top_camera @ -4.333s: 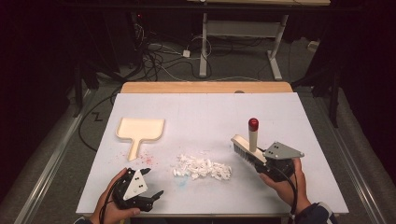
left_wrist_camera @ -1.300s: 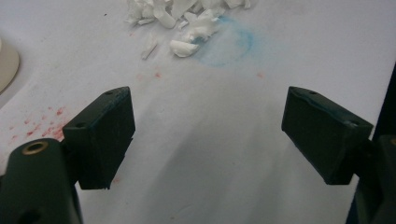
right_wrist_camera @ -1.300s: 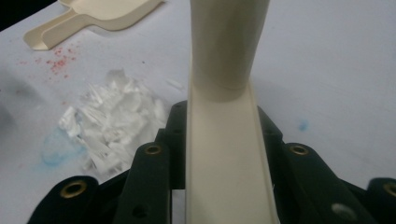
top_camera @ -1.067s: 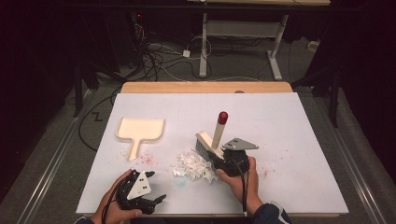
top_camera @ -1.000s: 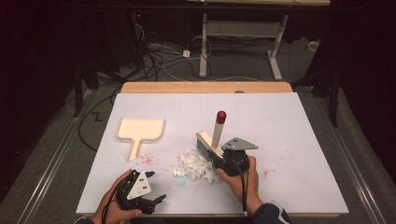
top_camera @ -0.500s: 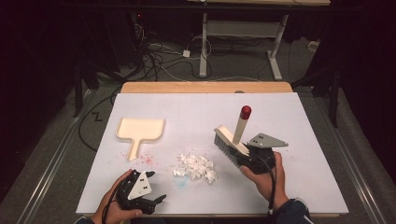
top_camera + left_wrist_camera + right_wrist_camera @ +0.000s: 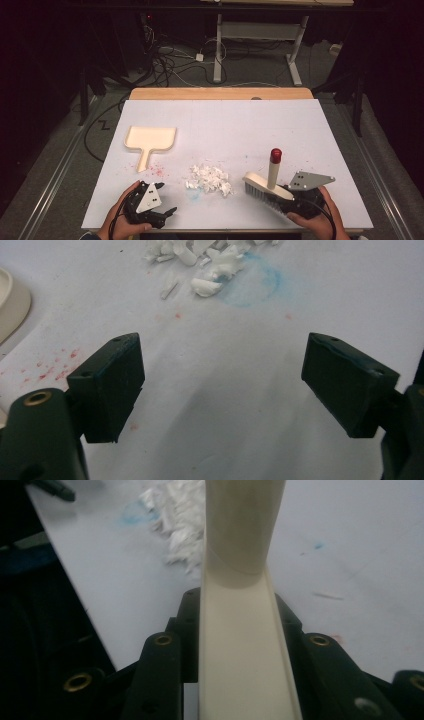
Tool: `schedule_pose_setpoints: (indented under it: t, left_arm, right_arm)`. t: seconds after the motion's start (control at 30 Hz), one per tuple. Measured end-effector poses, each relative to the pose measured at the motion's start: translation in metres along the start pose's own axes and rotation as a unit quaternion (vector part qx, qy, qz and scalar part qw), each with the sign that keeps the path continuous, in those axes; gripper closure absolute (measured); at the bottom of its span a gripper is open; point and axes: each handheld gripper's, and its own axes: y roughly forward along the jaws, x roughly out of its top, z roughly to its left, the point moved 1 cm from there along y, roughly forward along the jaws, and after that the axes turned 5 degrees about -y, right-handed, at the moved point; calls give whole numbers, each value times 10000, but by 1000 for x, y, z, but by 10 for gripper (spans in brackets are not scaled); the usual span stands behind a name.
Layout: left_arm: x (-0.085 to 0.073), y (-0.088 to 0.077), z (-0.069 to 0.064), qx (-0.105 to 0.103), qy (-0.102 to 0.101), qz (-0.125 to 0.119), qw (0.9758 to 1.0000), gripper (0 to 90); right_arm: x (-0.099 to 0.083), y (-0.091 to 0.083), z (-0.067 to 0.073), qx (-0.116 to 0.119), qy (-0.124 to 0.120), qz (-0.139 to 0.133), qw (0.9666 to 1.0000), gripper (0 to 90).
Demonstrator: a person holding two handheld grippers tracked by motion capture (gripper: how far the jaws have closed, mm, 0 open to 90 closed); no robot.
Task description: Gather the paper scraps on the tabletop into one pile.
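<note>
Cream brush (image 7: 265,186) clamped in right gripper (image 7: 292,200), left gripper (image 7: 167,214) wide.

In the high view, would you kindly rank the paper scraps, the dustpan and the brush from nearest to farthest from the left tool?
From the left tool:
1. Paper scraps, up and to its right, mid-table.
2. Dustpan, straight beyond it, on the left side.
3. Brush, far across, on the right.

The white table (image 7: 220,120) carries one cream brush (image 7: 267,184) with a red-capped handle, one cream dustpan (image 7: 150,140), and one heap of white paper scraps (image 7: 210,178). Two handheld grippers are present: the left gripper (image 7: 167,212) and the right gripper (image 7: 280,202). One blue ring mark (image 7: 250,282) stains the surface.
</note>
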Motion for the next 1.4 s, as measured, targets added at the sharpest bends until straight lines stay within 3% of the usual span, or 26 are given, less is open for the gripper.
schedule_pose_setpoints:
  t: [0.1, 0.27, 0.47, 0.6, 0.7, 0.87, 1.0, 1.1, 1.17, 1.2, 1.27, 1.3, 1.4]
  left_arm:
    - [1, 0, 0, 10, 2, -13, 10000, 163]
    - [0, 0, 1, 17, -3, -22, 10000, 162]
    - [-1, 0, 2, 19, -5, -13, 10000, 162]
    - [-1, 0, 2, 15, -7, -17, 10000, 162]
    - [-1, 0, 2, 9, 1, -3, 10000, 162]
    - [-2, -2, 2, 41, -8, -19, 10000, 162]
    - [-1, -7, 5, 181, -52, -112, 9998, 162]
    - [-2, -15, 10, 312, -165, -288, 9990, 162]
    - [-3, -23, 16, 541, -242, -451, 9972, 162]
    - [-3, -23, 16, 541, -242, -451, 9972, 161]
    - [-5, -27, 18, 616, -315, -509, 9963, 160]
    - [-5, -29, 20, 642, -339, -540, 9959, 160]
    - [-8, -32, 23, 707, -457, -615, 9945, 160]
  right_arm:
    - [1, 13, 11, 211, -170, 11, 9996, 680]
    - [15, 30, 20, 199, -418, -7, 9989, 681]
    - [36, 57, 23, 227, -428, -209, 9986, 681]
    - [44, 64, 23, 274, -415, -344, 9982, 681]
    - [49, 65, 23, 269, -517, -420, 9974, 680]
    - [48, 51, 25, 297, -593, -577, 9961, 680]
    - [54, 39, 30, 367, -658, -906, 9930, 679]
    - [61, 41, 38, 478, -688, -1105, 9903, 680]
    - [69, 55, 48, 638, -765, -1183, 9880, 679]
    - [69, 55, 48, 638, -765, -1183, 9880, 679]
    - [77, 76, 59, 769, -810, -1092, 9877, 680]
    - [77, 76, 59, 769, -810, -1092, 9877, 680]
    - [84, 108, 70, 912, -751, -1007, 9879, 680]
